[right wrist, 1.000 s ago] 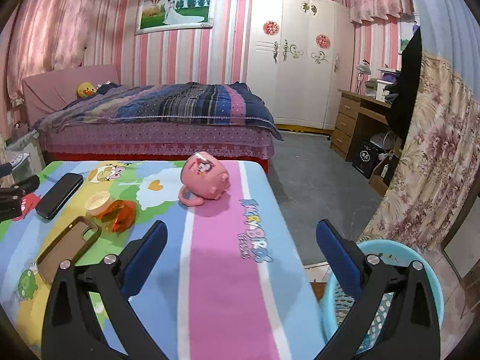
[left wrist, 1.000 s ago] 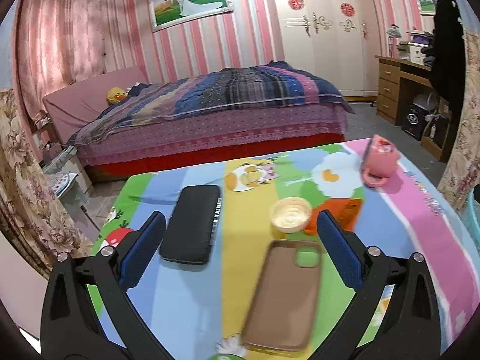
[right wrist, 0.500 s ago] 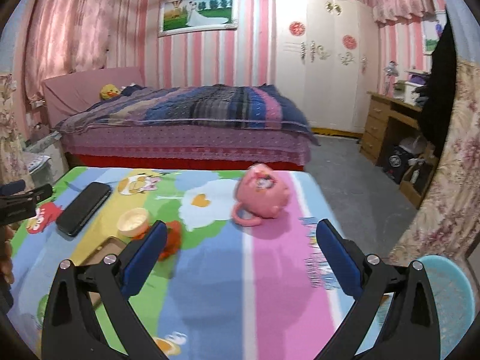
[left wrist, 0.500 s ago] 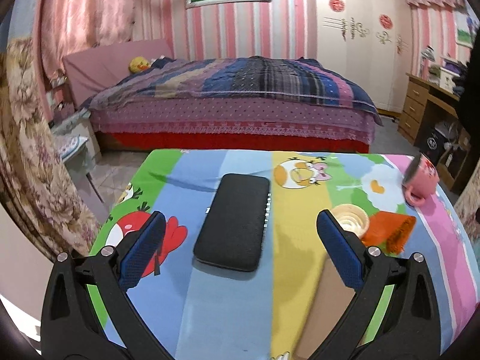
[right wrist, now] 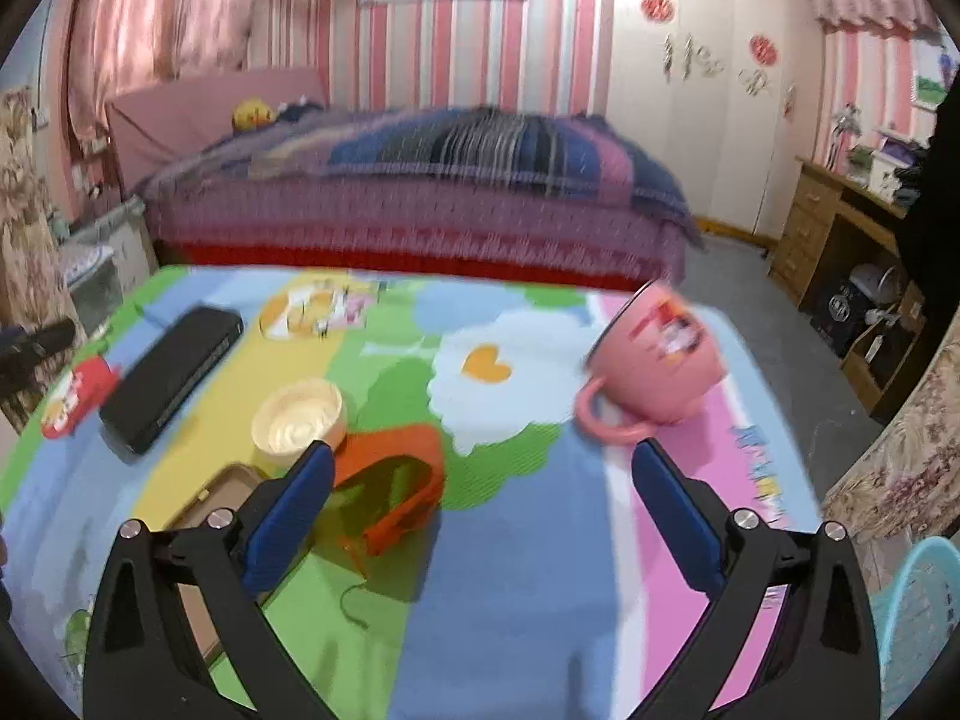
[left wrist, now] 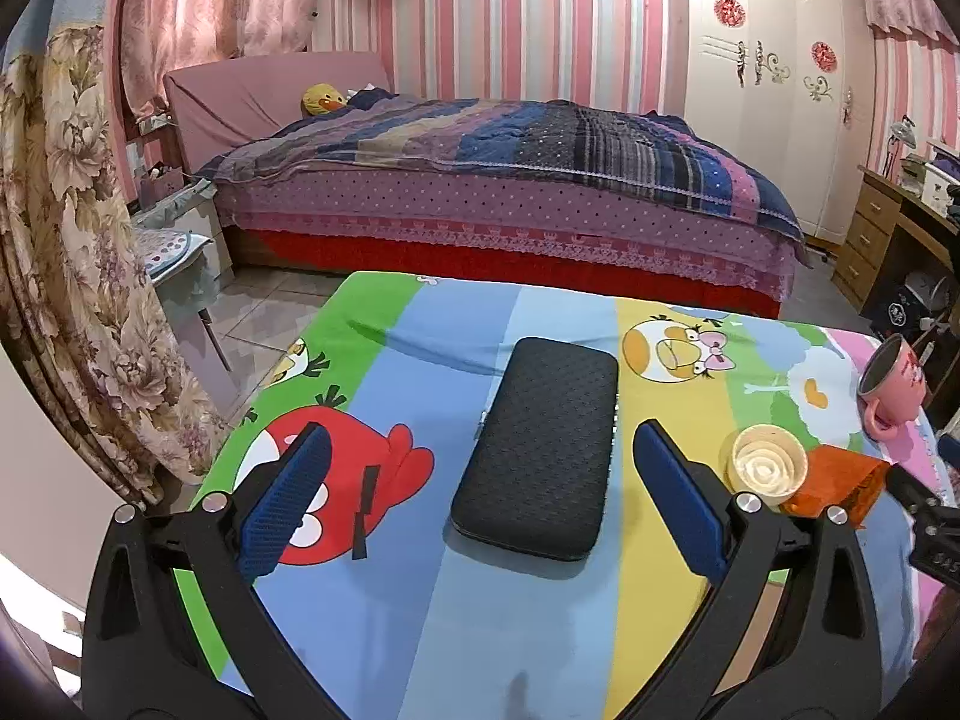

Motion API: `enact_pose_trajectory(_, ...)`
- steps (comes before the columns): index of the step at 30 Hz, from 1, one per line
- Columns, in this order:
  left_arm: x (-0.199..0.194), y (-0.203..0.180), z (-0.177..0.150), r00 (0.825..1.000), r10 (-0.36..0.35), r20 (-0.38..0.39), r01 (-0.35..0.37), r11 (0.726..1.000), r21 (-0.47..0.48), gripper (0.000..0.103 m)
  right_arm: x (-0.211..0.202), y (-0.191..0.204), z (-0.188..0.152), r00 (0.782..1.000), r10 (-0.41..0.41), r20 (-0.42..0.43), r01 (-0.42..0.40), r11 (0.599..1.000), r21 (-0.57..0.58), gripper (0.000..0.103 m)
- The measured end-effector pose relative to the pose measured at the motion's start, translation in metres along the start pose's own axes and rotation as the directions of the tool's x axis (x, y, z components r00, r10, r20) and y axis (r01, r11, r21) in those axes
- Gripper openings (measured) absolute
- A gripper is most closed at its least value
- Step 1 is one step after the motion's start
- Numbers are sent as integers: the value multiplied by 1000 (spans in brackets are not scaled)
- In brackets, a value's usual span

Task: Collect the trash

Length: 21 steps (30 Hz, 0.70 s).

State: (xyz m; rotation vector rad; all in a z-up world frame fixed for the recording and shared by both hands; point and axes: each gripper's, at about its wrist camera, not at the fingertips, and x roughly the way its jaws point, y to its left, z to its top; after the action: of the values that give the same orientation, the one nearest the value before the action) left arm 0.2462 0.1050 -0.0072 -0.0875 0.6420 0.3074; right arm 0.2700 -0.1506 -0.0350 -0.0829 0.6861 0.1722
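An orange wrapper [right wrist: 390, 483] lies crumpled on the cartoon-print table, beside a cream round lid [right wrist: 298, 422]. Both also show in the left wrist view: the wrapper [left wrist: 840, 480] and the lid [left wrist: 767, 468] at the right. My right gripper [right wrist: 480, 507] is open and empty, low over the table, with its left finger just in front of the wrapper. My left gripper [left wrist: 480, 507] is open and empty, with a black case [left wrist: 543, 453] between its fingers on the table. A light blue basket [right wrist: 918, 618] stands on the floor at the lower right.
A pink mug [right wrist: 654, 369] lies on its side at the table's right. A brown phone case [right wrist: 204, 516] lies at the near left. A bed [left wrist: 510, 180] stands behind the table, a wooden desk [right wrist: 840, 228] to the right, and floral curtains [left wrist: 54, 276] to the left.
The left gripper has swung left, from over the phone case to over the black case. The right gripper has swung left and come closer to the orange wrapper. Both stayed open.
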Motion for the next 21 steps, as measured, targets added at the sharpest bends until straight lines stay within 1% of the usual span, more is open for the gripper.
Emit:
enact_pose_trajectory(3, 3, -2, -1, 1000, 14, -3, -13, 1000, 10, 97, 12, 3, 1, 1000, 15, -10, -14, 1000, 12, 96)
enact_pose_trajectory(4, 4, -4, -2, 1000, 12, -7, -12, 1000, 14, 97, 14, 3, 2, 1000, 18, -14, -17, 1000, 11, 91)
enact_pose_trajectory(5, 5, -7, -2, 1000, 7, -9, -7, 1000, 20, 97, 20, 6, 4, 999, 27, -35, -27, 1000, 10, 87)
enact_pose_trajectory(7, 6, -13, -3, 1000, 6, -10, -5, 999, 42, 97, 28, 10, 3, 997, 54, -60, -53, 999, 12, 62)
enact_pose_trajectory(8, 7, -16, -4, 1000, 7, -11, -6, 999, 54, 97, 33, 13, 3, 995, 69, -77, -68, 998, 9, 56)
enact_pose_trajectory(10, 8, -22, -6, 1000, 7, -17, -5, 997, 79, 97, 40, 19, 1, 991, 86, -103, -87, 996, -7, 40)
enact_pose_trajectory(11, 9, -25, -6, 1000, 5, -21, -3, 996, 87, 97, 43, 21, -1, 989, 95, -112, -97, 995, -11, 35)
enact_pose_trajectory(13, 10, -29, -7, 1000, -4, -29, 6, 996, 90, 97, 43, 23, -4, 990, 96, -104, -99, 995, -21, 21)
enact_pose_trajectory(14, 11, -31, -7, 999, -10, -34, 13, 996, 88, 97, 41, 22, -6, 991, 94, -93, -97, 995, -23, 18)
enact_pose_trajectory(15, 11, -33, -7, 999, -15, -37, 18, 996, 87, 97, 36, 18, -8, 994, 79, -71, -80, 997, -20, 12)
enact_pose_trajectory(19, 12, -44, -10, 998, -33, -52, 38, 995, 95, 97, 17, -2, -12, 998, 64, -14, -63, 998, 24, 9)
enact_pose_trajectory(21, 13, -49, -13, 998, -38, -57, 44, 994, 102, 97, 1, -14, -15, 999, 36, 11, -36, 999, 29, 8)
